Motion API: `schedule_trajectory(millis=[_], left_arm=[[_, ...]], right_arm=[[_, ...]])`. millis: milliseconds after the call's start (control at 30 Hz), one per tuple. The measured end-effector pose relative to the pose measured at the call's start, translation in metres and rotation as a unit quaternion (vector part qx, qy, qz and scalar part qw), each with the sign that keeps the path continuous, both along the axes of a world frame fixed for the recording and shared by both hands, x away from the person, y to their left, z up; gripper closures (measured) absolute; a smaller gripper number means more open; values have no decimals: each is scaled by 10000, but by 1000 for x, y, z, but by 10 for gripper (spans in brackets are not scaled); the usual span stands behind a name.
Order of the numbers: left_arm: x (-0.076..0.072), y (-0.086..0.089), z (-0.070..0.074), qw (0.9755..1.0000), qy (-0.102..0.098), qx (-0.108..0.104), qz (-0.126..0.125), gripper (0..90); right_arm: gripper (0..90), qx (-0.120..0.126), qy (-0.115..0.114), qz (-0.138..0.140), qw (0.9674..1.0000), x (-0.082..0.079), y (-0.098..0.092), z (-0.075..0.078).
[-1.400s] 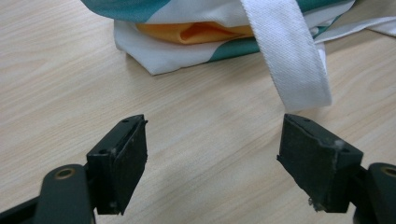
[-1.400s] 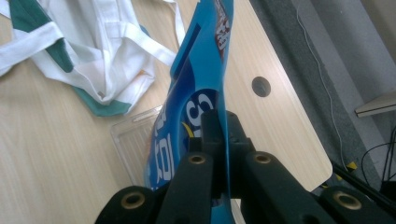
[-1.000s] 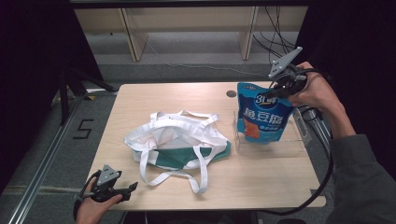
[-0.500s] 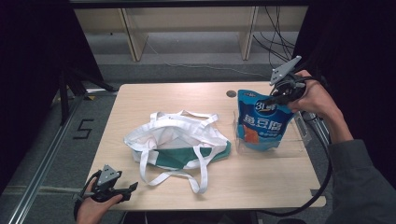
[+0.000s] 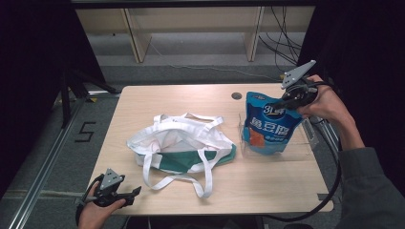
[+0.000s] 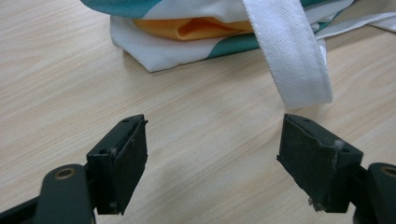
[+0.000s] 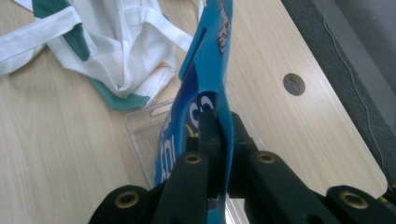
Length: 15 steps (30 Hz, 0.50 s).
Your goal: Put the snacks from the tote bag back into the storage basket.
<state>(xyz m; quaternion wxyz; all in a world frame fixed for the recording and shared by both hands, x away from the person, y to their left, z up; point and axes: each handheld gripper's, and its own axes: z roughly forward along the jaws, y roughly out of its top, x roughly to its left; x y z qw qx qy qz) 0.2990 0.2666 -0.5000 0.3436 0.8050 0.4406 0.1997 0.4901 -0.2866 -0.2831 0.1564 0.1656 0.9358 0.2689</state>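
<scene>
One blue pouch [image 5: 270, 125] reads "31", Chinese characters.

Blue pouch [image 7: 205, 93] lower half hidden behind right claw [image 7: 217, 140]; its printed lettering [image 5: 272, 121] too small to read; tote bag [image 6: 210, 28] cut off by the top edge

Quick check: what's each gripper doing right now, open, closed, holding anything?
Left gripper: open, nothing between the jaws, low over the table near the cloth bag.
Right gripper: closed on the top edge of the blue pouch.
</scene>
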Motion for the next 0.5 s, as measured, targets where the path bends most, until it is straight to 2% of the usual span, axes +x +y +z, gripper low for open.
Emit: schedule_trajectory(millis=[100, 167, 200, 233, 267, 300, 333, 367, 433, 467, 500], left_arm=[[0, 0, 0, 10000, -23, -14, 28, 228], [0, 2, 2, 9998, 34, 158, -80, 228], [0, 2, 2, 9999, 35, 151, -75, 229], [0, 0, 0, 10000, -10, 20, 21, 229], [0, 2, 2, 9998, 42, 189, -78, 228], [0, 2, 2, 9998, 36, 168, -85, 228], [0, 0, 0, 10000, -10, -45, 7, 228], [0, 2, 2, 9998, 48, 173, -120, 228], [0, 2, 2, 9999, 28, 104, -126, 228], [0, 2, 2, 9998, 23, 115, -145, 228], [-1, 1, 1, 9999, 47, 78, -116, 228]], right_arm=[[800, 75, -5, -53, 10000, 0, 1, -1], [713, 129, 24, -294, 9995, -1, 2, -3], [697, 159, -20, -360, 9992, -2, 1, -2], [672, 257, -8, -376, 9990, -4, 1, -2], [631, 389, -27, -517, 9979, -6, 2, -2], [588, 483, -169, -606, 9969, -7, 1, -1], [572, 562, -232, -714, 9956, -9, 0, 0], [567, 640, -305, -710, 9950, -10, -1, 0], [522, 794, -402, -899, 9920, -15, -3, 2], [504, 802, -558, -1006, 9901, -17, -5, 3], [491, 933, -563, -1104, 9879, -20, -7, 5]])
